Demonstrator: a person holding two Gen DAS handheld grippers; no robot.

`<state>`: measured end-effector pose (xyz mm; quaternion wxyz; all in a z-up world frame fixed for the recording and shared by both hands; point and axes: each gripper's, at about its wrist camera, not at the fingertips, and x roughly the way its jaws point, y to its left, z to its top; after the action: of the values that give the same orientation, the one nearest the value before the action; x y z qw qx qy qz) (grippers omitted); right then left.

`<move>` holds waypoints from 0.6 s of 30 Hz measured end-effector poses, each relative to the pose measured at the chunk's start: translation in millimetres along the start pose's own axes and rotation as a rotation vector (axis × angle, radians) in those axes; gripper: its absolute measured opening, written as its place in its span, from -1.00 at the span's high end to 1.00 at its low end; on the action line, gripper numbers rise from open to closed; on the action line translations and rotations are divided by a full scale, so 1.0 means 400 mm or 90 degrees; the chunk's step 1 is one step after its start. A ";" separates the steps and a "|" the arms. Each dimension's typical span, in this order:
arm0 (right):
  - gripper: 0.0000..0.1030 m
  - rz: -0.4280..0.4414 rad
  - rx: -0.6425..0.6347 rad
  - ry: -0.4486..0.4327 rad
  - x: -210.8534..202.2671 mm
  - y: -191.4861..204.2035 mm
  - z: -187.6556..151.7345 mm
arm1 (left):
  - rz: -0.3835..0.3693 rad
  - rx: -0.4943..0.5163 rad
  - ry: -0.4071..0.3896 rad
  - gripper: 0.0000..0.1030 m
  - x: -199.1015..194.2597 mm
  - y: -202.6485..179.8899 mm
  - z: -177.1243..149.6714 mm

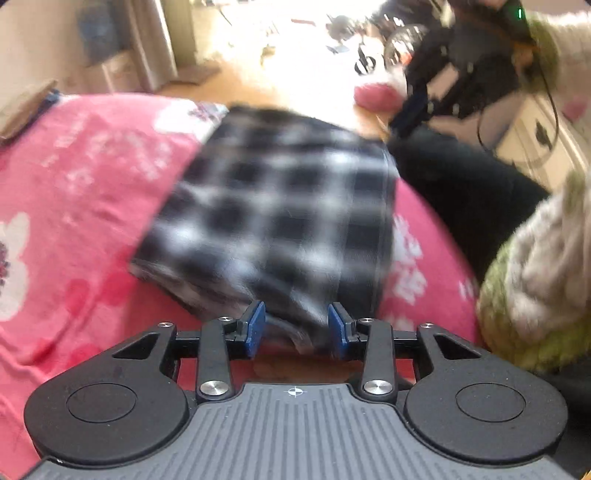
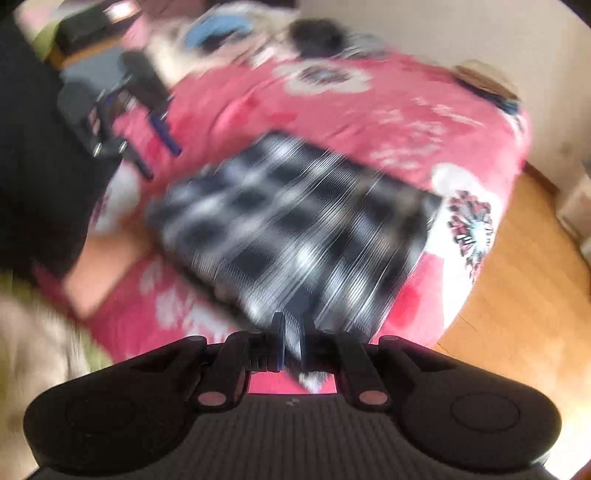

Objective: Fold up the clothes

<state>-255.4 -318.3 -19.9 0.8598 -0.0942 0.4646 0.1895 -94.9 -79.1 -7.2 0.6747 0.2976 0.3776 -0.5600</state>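
Observation:
A folded black-and-white plaid garment lies on a pink flowered bedsheet. In the left wrist view my left gripper is at the garment's near edge. Its blue pads stand apart, with a loose fold of plaid between them and nothing pinched. In the right wrist view, heavily blurred, the plaid garment runs down into my right gripper, whose jaws are nearly together on a strip of the cloth. The left gripper also shows there, above the garment's far left side.
A fuzzy cream-and-green sleeve and a dark trouser leg crowd the right. Wooden floor lies beyond the bed's edge. Piled clothes sit at the bed's far end. A white drawer unit stands on the right.

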 end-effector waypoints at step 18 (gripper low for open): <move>0.84 -0.011 0.217 0.051 0.122 0.060 -0.014 | -0.015 0.062 -0.039 0.27 0.206 -0.106 0.076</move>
<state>-245.6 -286.8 -63.3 0.8458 0.0416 0.5230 0.0966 -123.6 -156.3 -59.4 0.6642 0.3082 0.3326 -0.5943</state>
